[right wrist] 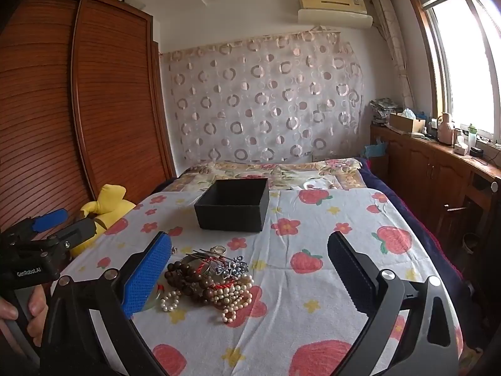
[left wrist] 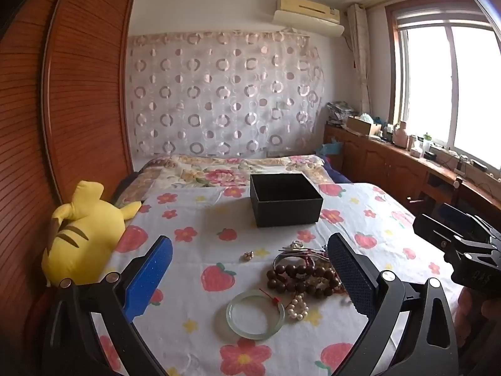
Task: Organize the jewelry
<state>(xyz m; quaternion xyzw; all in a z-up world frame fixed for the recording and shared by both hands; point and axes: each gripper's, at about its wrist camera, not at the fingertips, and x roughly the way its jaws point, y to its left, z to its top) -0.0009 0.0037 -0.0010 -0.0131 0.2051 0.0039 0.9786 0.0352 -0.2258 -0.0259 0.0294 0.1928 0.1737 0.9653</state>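
Observation:
A pile of jewelry lies on the flower-print cloth: a pale green jade bangle, dark wooden beads, white pearl strands, a silver ornament and a small gold piece. An open, empty-looking black box stands behind the pile; it also shows in the right wrist view. My left gripper is open above the pile's near side, holding nothing. My right gripper is open, the pile just inside its left finger. Each gripper shows at the edge of the other's view.
A yellow plush toy lies at the table's left edge. A bed with a floral quilt is behind the table. A wooden wardrobe stands on the left, and a wooden counter with clutter runs under the window on the right.

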